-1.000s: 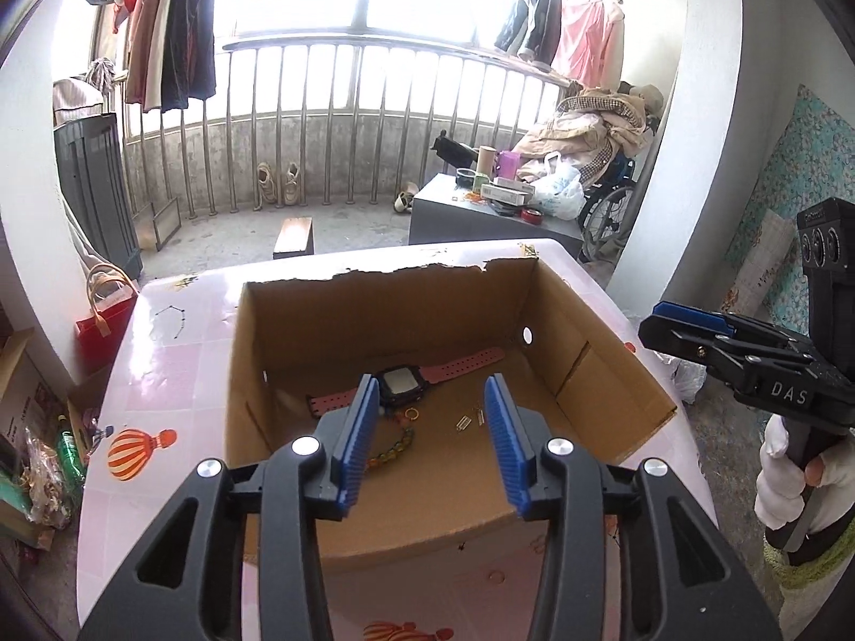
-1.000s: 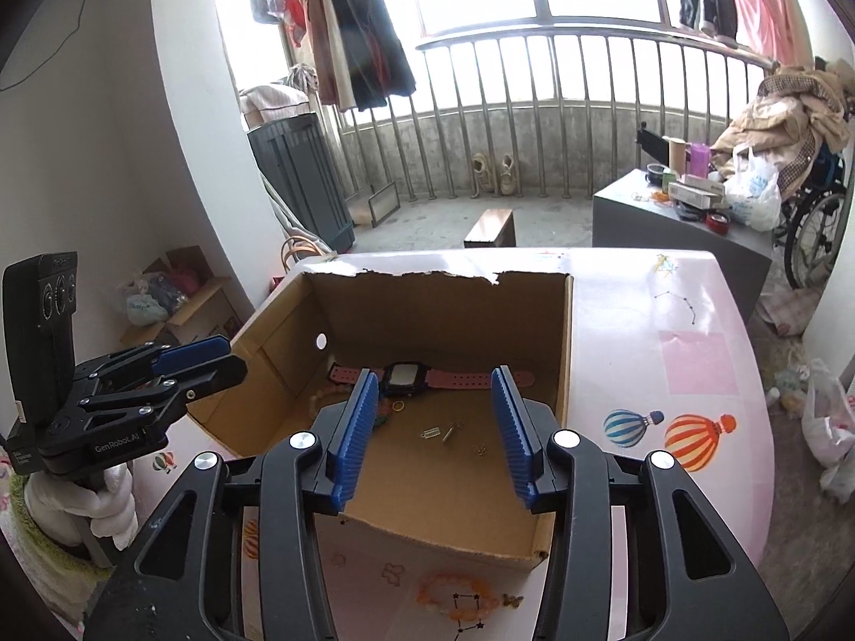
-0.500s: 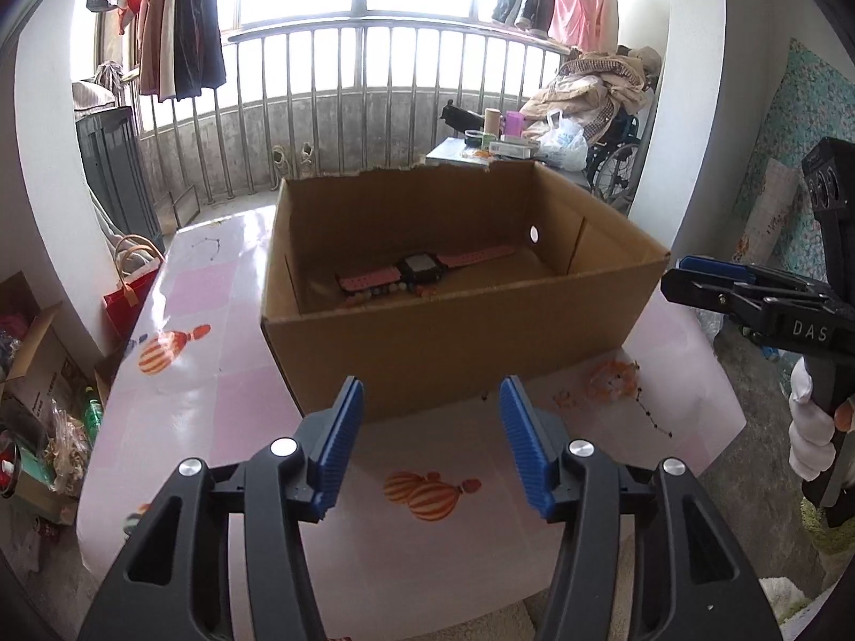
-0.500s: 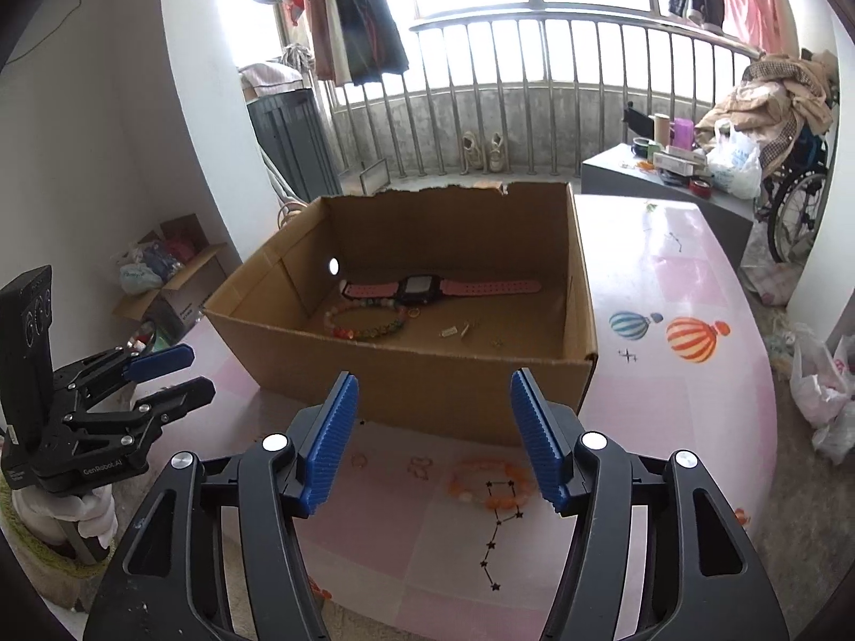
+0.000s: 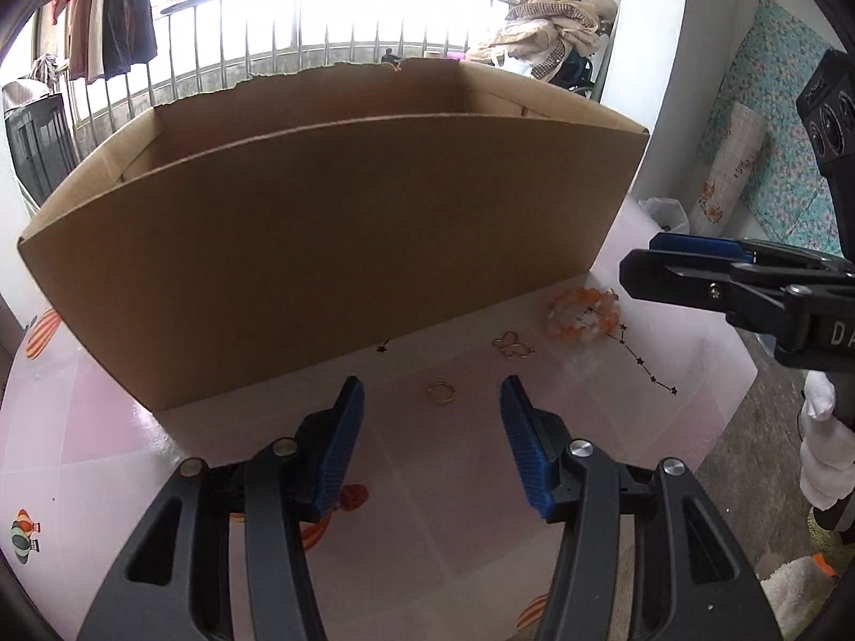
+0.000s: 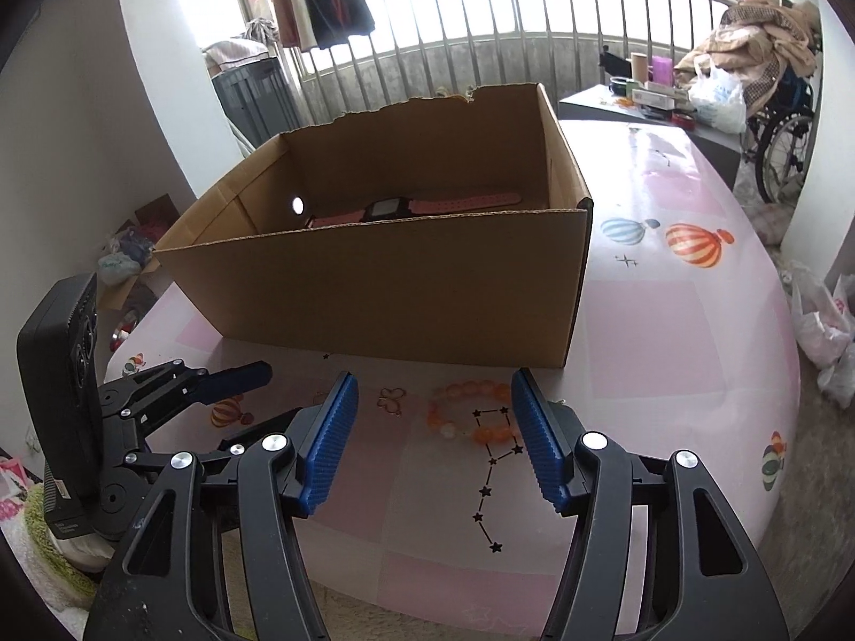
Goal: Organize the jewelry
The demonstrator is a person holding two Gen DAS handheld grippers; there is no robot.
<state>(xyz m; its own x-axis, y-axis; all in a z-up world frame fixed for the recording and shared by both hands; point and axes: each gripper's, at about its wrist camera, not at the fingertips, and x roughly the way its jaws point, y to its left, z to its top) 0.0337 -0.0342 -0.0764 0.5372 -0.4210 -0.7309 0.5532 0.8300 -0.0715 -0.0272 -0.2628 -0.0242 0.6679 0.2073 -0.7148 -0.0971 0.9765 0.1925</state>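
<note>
The pink surface (image 6: 668, 331) carries a big open cardboard box (image 6: 406, 278), and a pink-strapped watch (image 6: 411, 207) already lies inside it, so some sorting looks done. Three pieces are left in front of the box's near wall: an orange bead bracelet (image 6: 470, 412), a thin butterfly-shaped wire piece (image 5: 513, 346), and a small gold ring (image 5: 441, 393). The right tongs (image 6: 430, 435) hang spread over the bracelet, not touching it. The left tongs (image 5: 432, 446) are closing slightly, empty, with the ring just ahead of them. From the left side the box wall hides its inside; whatever else lies in there I cannot make out.
</note>
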